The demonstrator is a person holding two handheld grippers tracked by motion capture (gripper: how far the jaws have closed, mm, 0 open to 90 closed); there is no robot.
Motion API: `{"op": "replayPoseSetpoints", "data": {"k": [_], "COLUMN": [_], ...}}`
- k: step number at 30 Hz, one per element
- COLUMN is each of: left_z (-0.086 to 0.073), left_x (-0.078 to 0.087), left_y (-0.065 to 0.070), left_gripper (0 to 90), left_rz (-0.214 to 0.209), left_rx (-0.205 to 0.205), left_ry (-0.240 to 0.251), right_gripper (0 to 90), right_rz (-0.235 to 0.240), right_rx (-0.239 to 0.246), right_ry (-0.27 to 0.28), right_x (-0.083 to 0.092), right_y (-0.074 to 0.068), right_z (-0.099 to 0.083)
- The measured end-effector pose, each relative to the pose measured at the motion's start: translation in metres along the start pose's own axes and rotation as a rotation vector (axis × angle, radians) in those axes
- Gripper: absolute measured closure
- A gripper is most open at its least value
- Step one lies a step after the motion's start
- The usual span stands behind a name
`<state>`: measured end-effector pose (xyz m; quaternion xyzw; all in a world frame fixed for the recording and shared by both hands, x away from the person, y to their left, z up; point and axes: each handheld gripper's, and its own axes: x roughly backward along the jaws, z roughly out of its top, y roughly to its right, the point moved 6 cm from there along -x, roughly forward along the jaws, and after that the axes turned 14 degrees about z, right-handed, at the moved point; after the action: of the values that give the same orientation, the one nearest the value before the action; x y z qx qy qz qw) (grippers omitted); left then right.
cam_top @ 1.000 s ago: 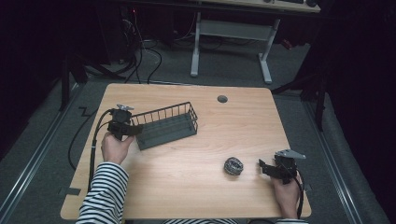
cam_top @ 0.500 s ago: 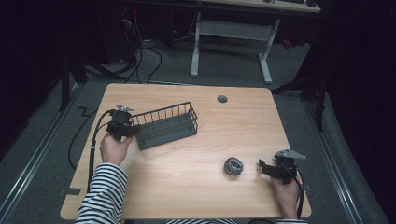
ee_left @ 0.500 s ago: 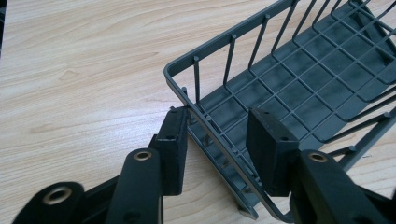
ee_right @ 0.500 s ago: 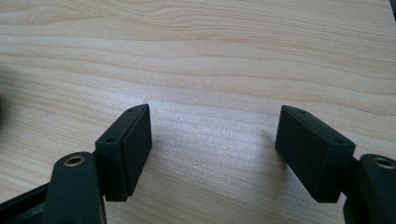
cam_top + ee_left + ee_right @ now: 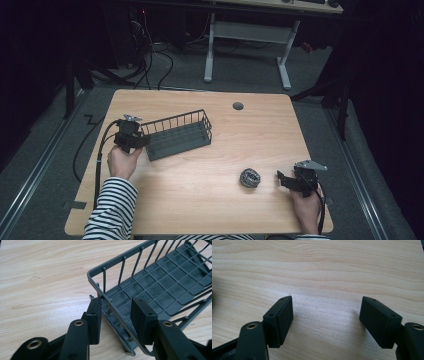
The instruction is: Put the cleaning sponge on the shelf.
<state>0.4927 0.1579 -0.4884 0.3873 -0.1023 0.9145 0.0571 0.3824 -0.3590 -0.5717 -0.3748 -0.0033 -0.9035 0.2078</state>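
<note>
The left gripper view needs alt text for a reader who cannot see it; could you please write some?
The left gripper is closed on the corner wall of a dark grey wire basket, one pad outside and one inside. The basket rests on a light wooden table.

No readable text, label, brand, number or sign appears in any view; the dark grey wire basket (image 5: 177, 135) carries no tag or lettering; the pale wooden table top (image 5: 225, 150) shows only its grain; the black jaws of both grippers bear plain screw holes and no markings; the small round metal scouring ball (image 5: 249, 177) is unmarked; things in the dark background are too dim to read.
</note>
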Motion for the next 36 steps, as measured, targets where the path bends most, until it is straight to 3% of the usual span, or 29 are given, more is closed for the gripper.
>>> {"op": "replayPoseSetpoints", "data": {"k": [20,26,36], "left_z": [-0.012,-0.018,-0.025], "left_x": [0.018,0.023,0.032], "left_y": [0.012,0.017,0.029], "left_gripper": [62.1,62.3,62.5], "left_rz": [-0.016,-0.042,-0.068], "left_rx": [-0.022,-0.01,-0.025], "left_ry": [0.048,0.07,0.085], "right_gripper": [27.3,27.3,27.3], "right_rz": [0.0,0.0,0.0], "right_rx": [-0.002,-0.002,-0.002], "right_ry": [0.0,0.0,0.0], "right_x": [0.0,0.0,0.0], "right_y": [0.0,0.0,0.0], "right_z": [0.0,0.0,0.0]}}
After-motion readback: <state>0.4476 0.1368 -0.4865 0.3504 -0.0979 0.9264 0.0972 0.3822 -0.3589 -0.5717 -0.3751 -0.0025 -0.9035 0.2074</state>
